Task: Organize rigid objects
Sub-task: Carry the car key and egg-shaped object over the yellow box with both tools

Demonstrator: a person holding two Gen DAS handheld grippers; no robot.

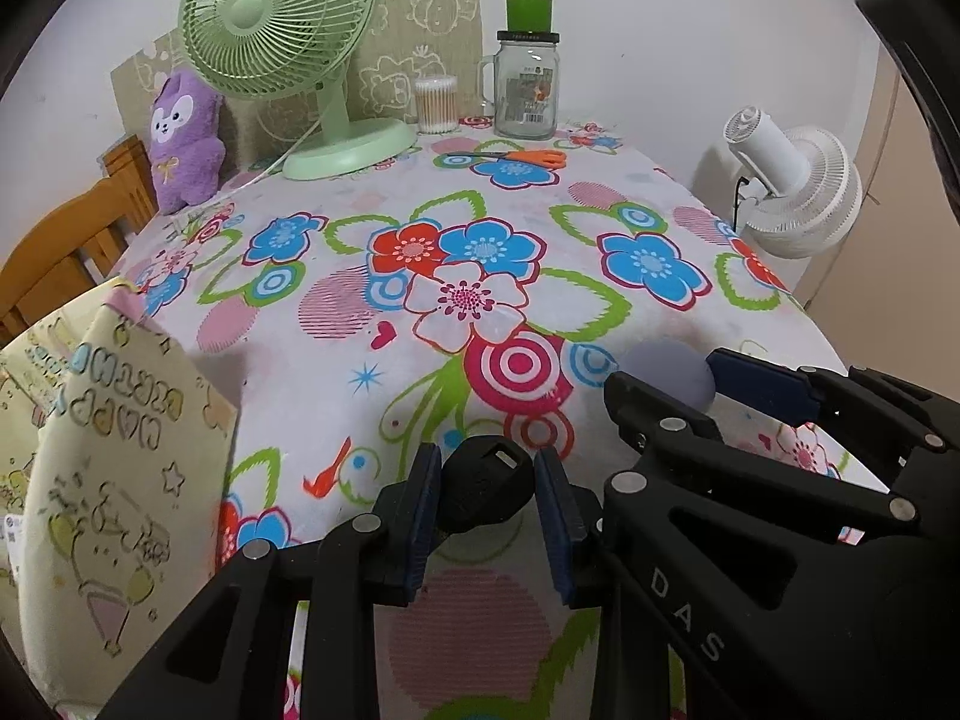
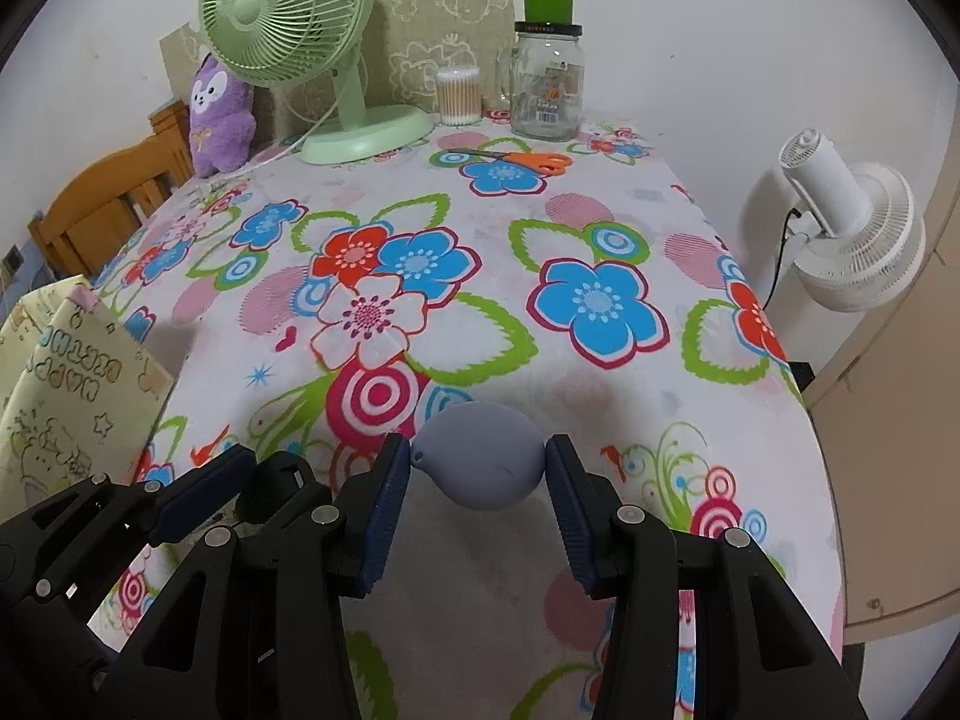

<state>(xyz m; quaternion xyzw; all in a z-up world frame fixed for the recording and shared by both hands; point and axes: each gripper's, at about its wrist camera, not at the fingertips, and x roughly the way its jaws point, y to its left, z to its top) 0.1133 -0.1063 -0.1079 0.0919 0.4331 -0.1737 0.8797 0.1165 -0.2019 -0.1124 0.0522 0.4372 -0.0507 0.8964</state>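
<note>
1. Both fingers of the left gripper [image 1: 487, 501] have blue ribbed pads, and they close on a small black plastic object with a rounded body and a slot in its top [image 1: 489, 483]. The pads press it from either side, above the near part of the table.
2. On the right gripper [image 2: 478, 474], the two blue-padded fingers sit wider apart. They clamp a smooth grey-lilac rubber bulb shaped like a teardrop [image 2: 480, 456], its narrow tip touching the left-hand pad and its round side touching the right-hand pad.
3. In the left wrist view, the right gripper and the bulb show just to the right of the left fingers; in the right wrist view, the left gripper shows just to the left, low in the frame.
4. Beneath both grippers lies a white tablecloth printed with large blue, red and pink flowers [image 2: 594, 306].
5. Left of the fingers stands a pale yellow paper bag with cartoon lettering [image 1: 108, 450], at the table's edge.
6. Well beyond the fingertips, at the far edge, stand a mint-green desk fan [image 2: 288, 18], a purple plush toy [image 2: 219, 114], a clear tub of cotton swabs [image 2: 459, 95] and a glass mug-jar with a green cap [image 2: 547, 78].
7. Orange-handled scissors [image 2: 528, 161] lie flat just in front of the jar.
8. Off the table to the right stands a white fan [image 2: 852, 234].
</note>
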